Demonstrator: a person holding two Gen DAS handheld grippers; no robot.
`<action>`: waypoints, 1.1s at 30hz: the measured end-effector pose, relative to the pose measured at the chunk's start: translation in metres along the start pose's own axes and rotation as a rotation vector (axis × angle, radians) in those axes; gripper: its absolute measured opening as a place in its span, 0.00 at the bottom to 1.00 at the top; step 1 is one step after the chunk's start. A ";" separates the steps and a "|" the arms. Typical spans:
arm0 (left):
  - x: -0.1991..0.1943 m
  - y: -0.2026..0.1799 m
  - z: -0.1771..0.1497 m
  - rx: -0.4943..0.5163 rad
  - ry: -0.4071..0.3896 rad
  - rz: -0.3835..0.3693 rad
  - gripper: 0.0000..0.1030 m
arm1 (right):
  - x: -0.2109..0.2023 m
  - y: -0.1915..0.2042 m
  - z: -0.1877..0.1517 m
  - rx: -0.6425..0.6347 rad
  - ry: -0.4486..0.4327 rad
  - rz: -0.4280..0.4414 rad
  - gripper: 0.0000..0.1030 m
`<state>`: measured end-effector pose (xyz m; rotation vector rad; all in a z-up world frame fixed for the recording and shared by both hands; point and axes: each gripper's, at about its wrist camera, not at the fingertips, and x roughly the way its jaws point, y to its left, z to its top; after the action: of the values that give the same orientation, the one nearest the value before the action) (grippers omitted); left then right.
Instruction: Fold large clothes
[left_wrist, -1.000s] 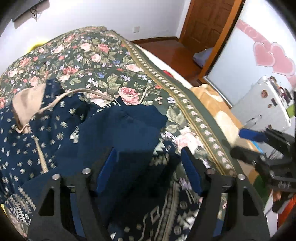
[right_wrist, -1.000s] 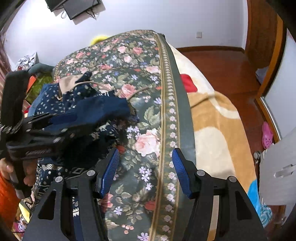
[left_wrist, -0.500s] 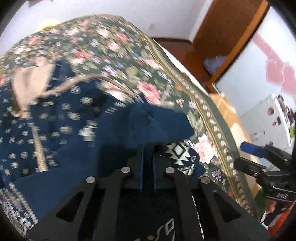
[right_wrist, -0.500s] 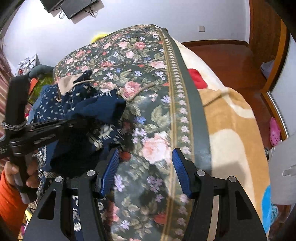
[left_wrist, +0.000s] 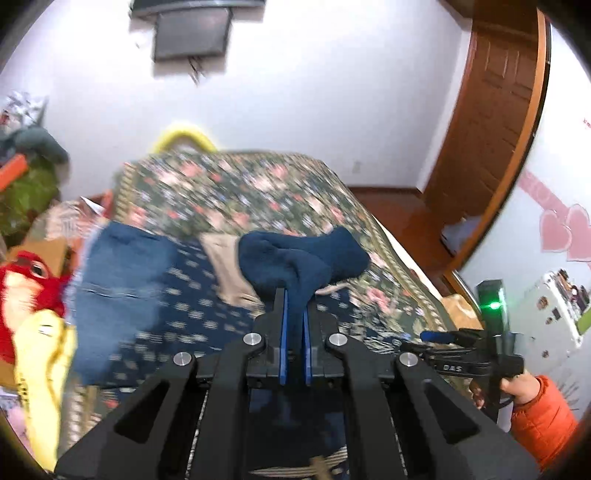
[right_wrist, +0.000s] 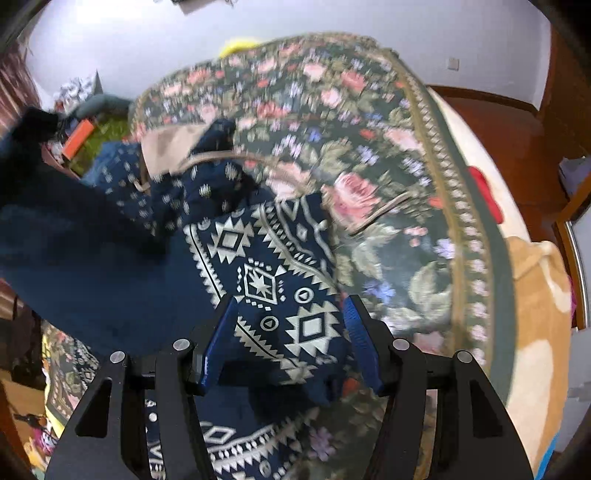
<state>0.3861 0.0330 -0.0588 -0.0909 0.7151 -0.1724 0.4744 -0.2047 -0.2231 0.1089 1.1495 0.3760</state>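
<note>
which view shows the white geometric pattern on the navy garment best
The right wrist view. The white geometric pattern fills the middle of the frame, fairly sharp, just beyond the right gripper with its jaws open. The left wrist view shows only plain navy fabric pinched in the left gripper, plus blurred dotted cloth.

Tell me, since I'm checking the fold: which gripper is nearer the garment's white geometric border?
Right. The right gripper hangs open directly over the geometric border, which shows between its fingers. The left gripper is shut on a plain navy fold lifted away from it.
</note>
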 end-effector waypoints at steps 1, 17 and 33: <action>-0.006 0.005 -0.002 0.002 -0.013 0.016 0.05 | 0.004 0.003 -0.001 -0.005 0.012 -0.002 0.54; -0.010 0.116 -0.121 -0.201 0.093 0.278 0.02 | 0.017 0.039 -0.030 -0.171 0.035 -0.137 0.59; 0.008 0.153 -0.195 -0.342 0.286 0.258 0.51 | 0.016 0.049 -0.037 -0.206 0.054 -0.192 0.65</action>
<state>0.2828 0.1769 -0.2320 -0.3025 1.0292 0.1898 0.4351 -0.1576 -0.2387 -0.1921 1.1573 0.3258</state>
